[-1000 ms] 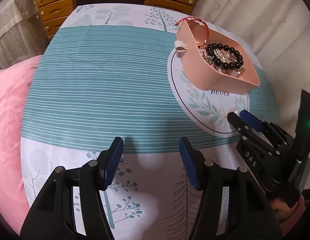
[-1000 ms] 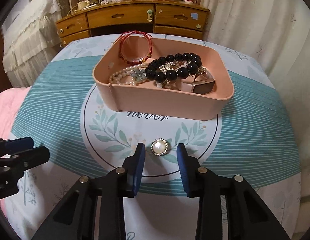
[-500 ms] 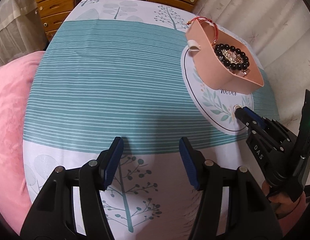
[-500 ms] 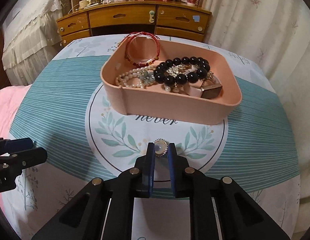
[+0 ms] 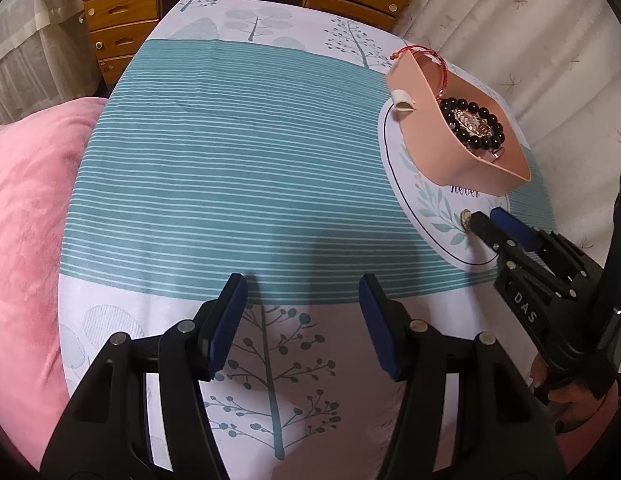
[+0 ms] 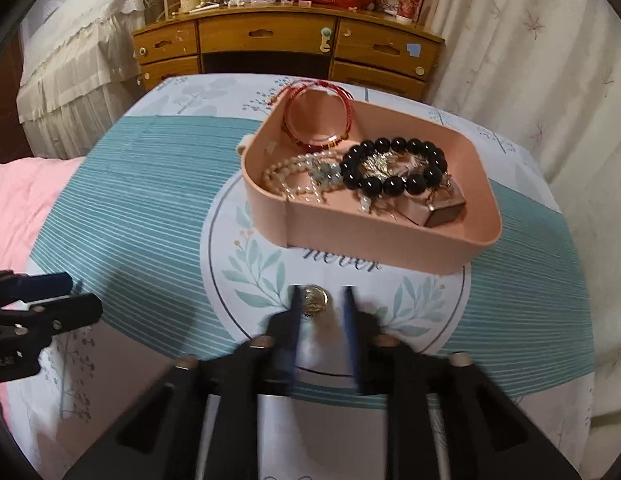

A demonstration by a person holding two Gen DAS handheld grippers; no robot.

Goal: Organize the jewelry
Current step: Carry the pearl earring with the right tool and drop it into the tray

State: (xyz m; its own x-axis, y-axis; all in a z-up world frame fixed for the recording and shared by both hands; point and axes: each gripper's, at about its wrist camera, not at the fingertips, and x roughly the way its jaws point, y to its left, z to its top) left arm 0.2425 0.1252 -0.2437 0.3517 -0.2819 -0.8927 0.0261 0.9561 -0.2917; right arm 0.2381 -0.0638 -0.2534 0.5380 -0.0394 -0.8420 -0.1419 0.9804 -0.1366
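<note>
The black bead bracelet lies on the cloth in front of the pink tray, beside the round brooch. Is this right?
Not quite. The right wrist view shows the black bead bracelet inside the pink tray, not on the cloth. Only the round brooch lies in front of it.

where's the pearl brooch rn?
In the right wrist view the pearl brooch sits between the right tongs, against the left finger, just in front of the pink tray, over the cloth's leaf circle.
</note>
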